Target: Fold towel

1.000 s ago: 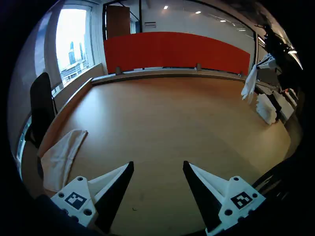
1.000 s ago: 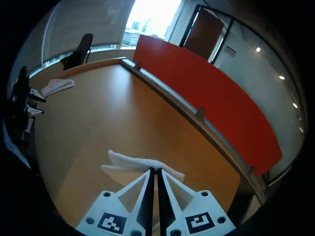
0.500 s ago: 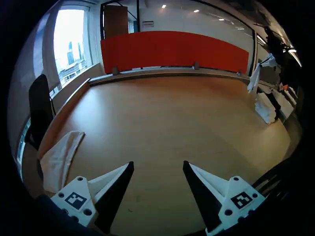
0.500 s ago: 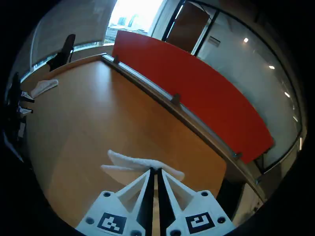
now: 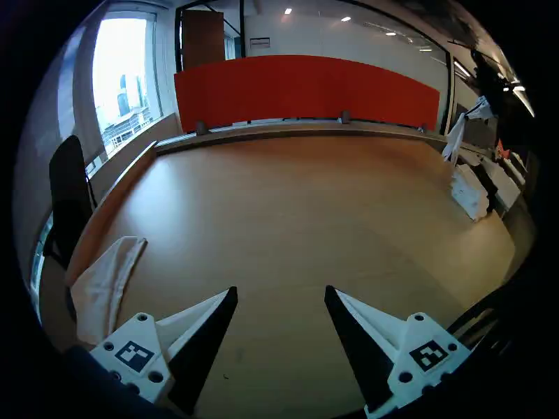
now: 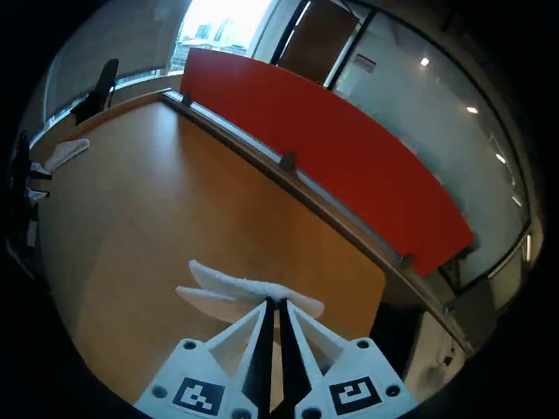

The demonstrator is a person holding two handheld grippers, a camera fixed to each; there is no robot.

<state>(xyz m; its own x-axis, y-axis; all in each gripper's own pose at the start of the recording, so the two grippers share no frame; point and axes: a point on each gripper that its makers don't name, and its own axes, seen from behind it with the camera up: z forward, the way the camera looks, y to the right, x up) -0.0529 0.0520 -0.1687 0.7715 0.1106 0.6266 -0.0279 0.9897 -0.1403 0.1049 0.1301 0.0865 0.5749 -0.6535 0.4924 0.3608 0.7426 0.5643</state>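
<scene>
My right gripper (image 6: pixel 278 302) is shut on a white towel (image 6: pixel 244 290), whose bunched edge spreads out just beyond the fingertips, above the wooden table (image 6: pixel 154 202). In the left gripper view that towel (image 5: pixel 455 136) hangs in the air at the far right, under the right gripper (image 5: pixel 481 108). My left gripper (image 5: pixel 279 290) is open over the table (image 5: pixel 293 202) with nothing between its fingers. A second, crumpled towel (image 5: pixel 105 286) lies at the table's left edge, just left of the left finger; in the right gripper view this towel (image 6: pixel 66 150) is far off at the left.
A stack of folded white towels (image 5: pixel 469 192) sits at the table's right side. A red partition (image 5: pixel 307 87) and a rail run along the far edge. A black chair (image 5: pixel 70 188) stands beyond the left edge, by the window.
The right gripper has swung with the towel, so the red partition and table have slid left in its view. The left gripper has barely moved.
</scene>
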